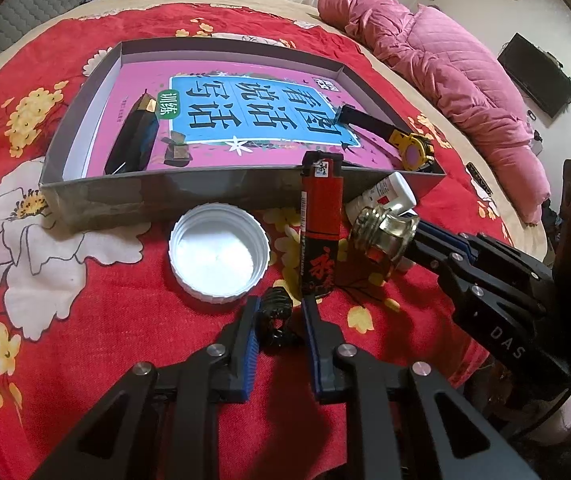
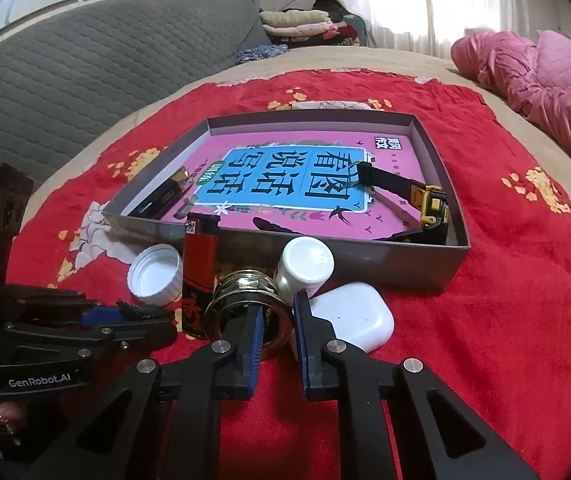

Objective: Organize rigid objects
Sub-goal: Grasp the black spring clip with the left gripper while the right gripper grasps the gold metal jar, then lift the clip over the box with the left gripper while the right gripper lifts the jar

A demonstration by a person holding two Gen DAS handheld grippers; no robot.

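Note:
A grey box (image 1: pixel 165 196) (image 2: pixel 365 264) lies on the red flowered cloth, holding a pink book, a dark bar (image 1: pixel 133 140) and a yellow tape measure (image 1: pixel 413 148) (image 2: pixel 433 204). In front of it lie a white lid (image 1: pixel 219 252) (image 2: pixel 155 270), a red-black lighter (image 1: pixel 319 232) (image 2: pixel 199 276), a small glass bottle (image 1: pixel 381 236) (image 2: pixel 245 300), a white pill bottle (image 2: pixel 305 266) and a white earbud case (image 2: pixel 355 316). My left gripper (image 1: pixel 279 308) is shut on a black hair claw (image 1: pixel 275 316). My right gripper (image 2: pixel 277 312) is shut on the glass bottle.
A pink quilt (image 1: pixel 445 76) (image 2: pixel 545 92) lies at the bed's far right. A grey padded headboard (image 2: pixel 85 64) stands at left. Folded clothes (image 2: pixel 301 24) are piled at the back. A dark screen (image 1: pixel 537 76) hangs on the right wall.

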